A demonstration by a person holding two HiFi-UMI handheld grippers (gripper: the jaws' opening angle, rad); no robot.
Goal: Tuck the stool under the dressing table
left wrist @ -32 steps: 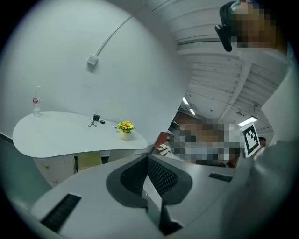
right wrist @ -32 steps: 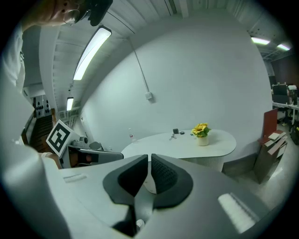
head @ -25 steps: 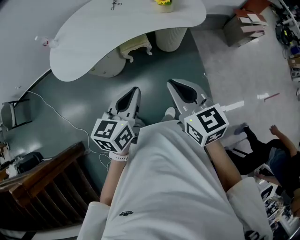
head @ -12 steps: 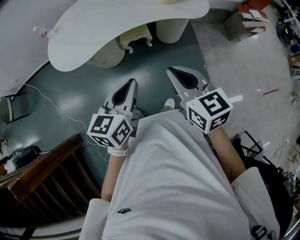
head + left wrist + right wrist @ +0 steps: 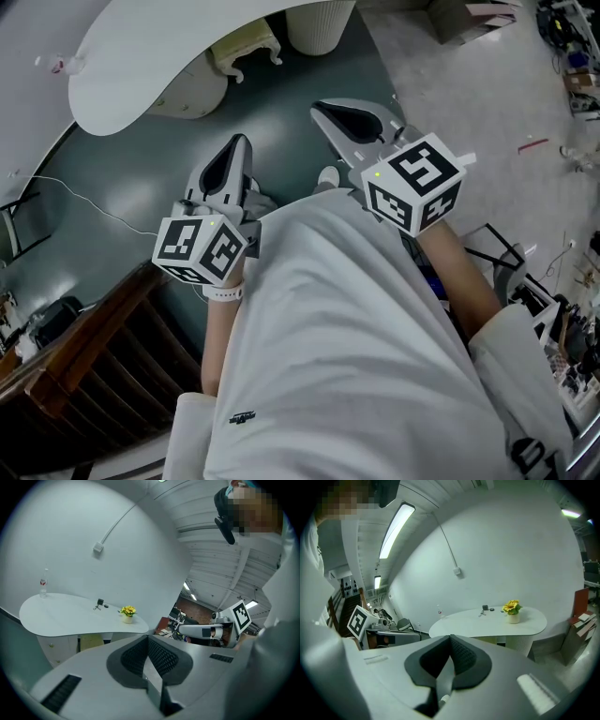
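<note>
1. Dressing table [image 5: 159, 56]: white, curved kidney-shaped top, standing against the pale wall. It rests on a ribbed round pedestal [image 5: 319, 23] and a second pale pedestal [image 5: 192, 94].
2. Stool [image 5: 248, 42]: cream, carved curled legs, upright on the dark floor between the pedestals. It is mostly beneath the top, with its near edge and legs showing.
</note>
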